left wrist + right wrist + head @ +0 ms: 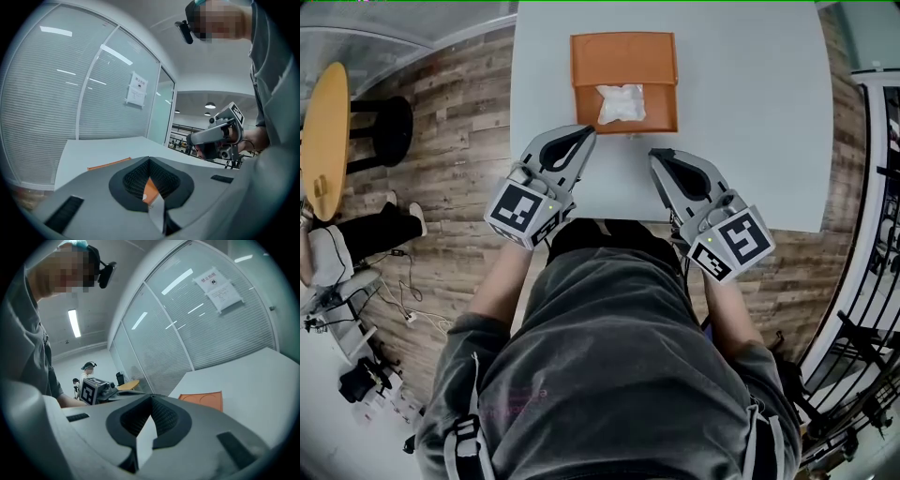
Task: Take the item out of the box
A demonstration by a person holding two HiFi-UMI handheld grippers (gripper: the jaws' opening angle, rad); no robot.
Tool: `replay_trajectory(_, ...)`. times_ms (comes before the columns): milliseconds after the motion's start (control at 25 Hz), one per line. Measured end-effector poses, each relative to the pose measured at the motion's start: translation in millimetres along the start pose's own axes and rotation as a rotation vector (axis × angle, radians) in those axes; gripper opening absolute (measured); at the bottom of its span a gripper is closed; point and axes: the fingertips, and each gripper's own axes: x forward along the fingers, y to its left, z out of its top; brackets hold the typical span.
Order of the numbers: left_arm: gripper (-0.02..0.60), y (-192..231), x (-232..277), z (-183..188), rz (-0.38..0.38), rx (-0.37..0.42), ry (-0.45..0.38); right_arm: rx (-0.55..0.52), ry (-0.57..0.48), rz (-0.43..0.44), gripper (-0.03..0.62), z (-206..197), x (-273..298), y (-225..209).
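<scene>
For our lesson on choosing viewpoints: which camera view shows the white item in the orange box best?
The head view: it looks down into the orange box, showing the crumpled white item whole. Both gripper views catch only orange slivers of the box; the item is not clear in either.

Nothing can be read: the white paper notice (219,287) on the glass partition wall (243,329) carries print too small to read.

The box (623,56) looked like matt orange card; the item (621,102) in it looked like crumpled white paper or thin cloth. The desk (750,112) was smooth, matt and pale, the floor (455,187) grainy wood. The left hand-held gripper (587,131) and right hand-held gripper (655,154) had matt grey plastic shells and ribbed black pads (161,417).
</scene>
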Motion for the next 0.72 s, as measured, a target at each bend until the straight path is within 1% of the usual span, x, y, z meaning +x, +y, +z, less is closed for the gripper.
replay_trajectory(280,0.012,16,28,-23,0.019,0.005,0.077,0.004,0.008,0.014,0.002,4,5,-24)
replay_trajectory(720,0.014,43,56,-43,0.041,0.007,0.135,0.035,0.036,0.015,0.002,-4,17,-47)
